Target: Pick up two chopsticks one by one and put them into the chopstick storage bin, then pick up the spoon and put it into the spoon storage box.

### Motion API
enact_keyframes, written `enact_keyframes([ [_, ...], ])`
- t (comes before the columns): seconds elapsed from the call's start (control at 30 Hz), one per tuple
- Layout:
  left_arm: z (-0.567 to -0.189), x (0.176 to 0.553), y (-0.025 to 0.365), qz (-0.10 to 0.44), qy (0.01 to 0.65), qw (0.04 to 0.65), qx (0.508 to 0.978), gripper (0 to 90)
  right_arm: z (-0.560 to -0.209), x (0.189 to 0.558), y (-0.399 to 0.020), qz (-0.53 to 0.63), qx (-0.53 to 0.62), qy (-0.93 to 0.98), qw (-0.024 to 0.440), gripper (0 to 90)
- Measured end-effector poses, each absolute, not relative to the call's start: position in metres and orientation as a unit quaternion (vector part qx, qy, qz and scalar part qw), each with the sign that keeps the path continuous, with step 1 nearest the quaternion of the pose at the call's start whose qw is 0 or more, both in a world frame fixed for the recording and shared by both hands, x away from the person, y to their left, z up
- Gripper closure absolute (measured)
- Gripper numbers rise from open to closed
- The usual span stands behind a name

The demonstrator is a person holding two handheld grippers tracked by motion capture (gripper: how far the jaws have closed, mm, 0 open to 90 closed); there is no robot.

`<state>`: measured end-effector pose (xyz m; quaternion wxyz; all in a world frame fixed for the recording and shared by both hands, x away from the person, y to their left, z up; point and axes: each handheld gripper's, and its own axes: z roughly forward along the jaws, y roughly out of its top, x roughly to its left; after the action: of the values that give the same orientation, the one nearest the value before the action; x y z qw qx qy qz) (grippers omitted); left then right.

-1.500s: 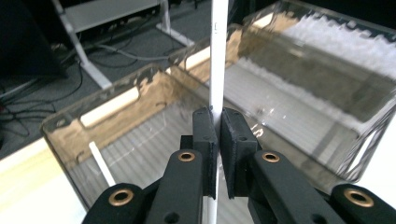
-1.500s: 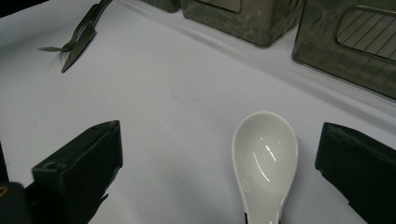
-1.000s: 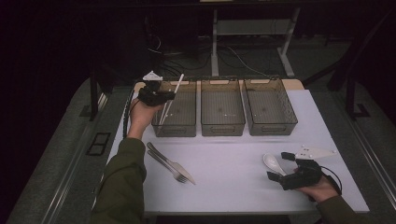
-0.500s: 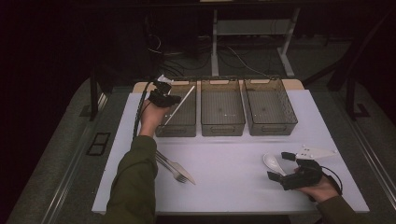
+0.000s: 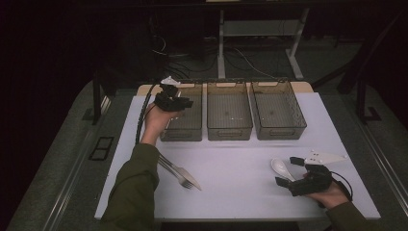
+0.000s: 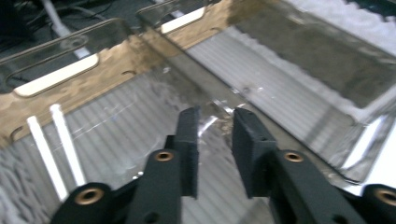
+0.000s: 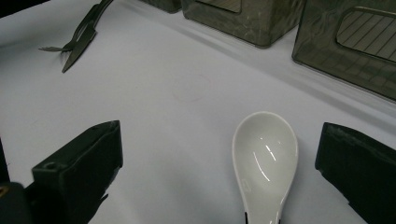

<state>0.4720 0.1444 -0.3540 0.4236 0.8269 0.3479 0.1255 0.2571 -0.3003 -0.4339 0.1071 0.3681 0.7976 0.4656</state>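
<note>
Though dim at the edges, spreads wide and white as the table [image 5: 240, 202], bearing everything else. Stands toward its far side as the left bin [image 5: 185, 130], clear-walled and ribbed on the floor, first of a row of three. Just beside the left bin comes the middle bin [image 5: 229, 131], and one place further along the same row the right bin [image 5: 279, 131].

Hangs over the far part of the left bin as the left gripper [image 5: 175, 98], carried by a hand in an olive sleeve. Seen from the left gripper view [image 6: 215, 116], points down into the left bin with jaws a little apart; have just been opening, pinching nothing, released.

Rests well apart from the left bin, toward the near right part of the table, as the right gripper [image 5: 287, 172], jaws spread wide [image 7: 219, 135] and unclenched.

Lie near the left bin, on its near side, as a fork and knife [image 5: 180, 174], crossed on the table.

Sits between the right gripper's jaws, far from the left bin, as a white spoon [image 7: 265, 154], untouched by either pad.

Lie inside the left bin, flat on its floor, as two white chopsticks [image 6: 56, 149], side by side
</note>
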Motion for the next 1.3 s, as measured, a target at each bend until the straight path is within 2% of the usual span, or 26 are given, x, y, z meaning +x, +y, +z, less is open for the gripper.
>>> enact_keyframes([
  [0.2, -0.345, 0.450, 0.143, 0.112, 0.325, 0.448, 0.825, 56.4, -0.434, 0.257, -0.300, 0.465, 0.369, 0.798, 0.108, 0.7],
  [0.37, -0.345, 0.428, 0.144, 0.108, 0.311, 0.465, 0.821, 50.8, -0.434, 0.257, -0.300, 0.463, 0.370, 0.798, 0.108, 0.7],
  [0.6, -0.353, 0.396, 0.149, 0.100, 0.291, 0.478, 0.823, 41.3, -0.434, 0.257, -0.300, 0.464, 0.371, 0.797, 0.110, 0.7],
  [0.87, -0.360, 0.366, 0.153, 0.107, 0.275, 0.498, 0.816, 35.4, -0.434, 0.257, -0.300, 0.463, 0.371, 0.797, 0.111, 0.7],
  [1.03, -0.363, 0.352, 0.154, 0.110, 0.271, 0.502, 0.814, 26.6, -0.433, 0.256, -0.300, 0.465, 0.370, 0.797, 0.111, 0.7],
  [1.3, -0.378, 0.321, 0.157, 0.116, 0.256, 0.501, 0.819, 17.9, -0.433, 0.257, -0.300, 0.466, 0.369, 0.797, 0.110, 0.7],
])
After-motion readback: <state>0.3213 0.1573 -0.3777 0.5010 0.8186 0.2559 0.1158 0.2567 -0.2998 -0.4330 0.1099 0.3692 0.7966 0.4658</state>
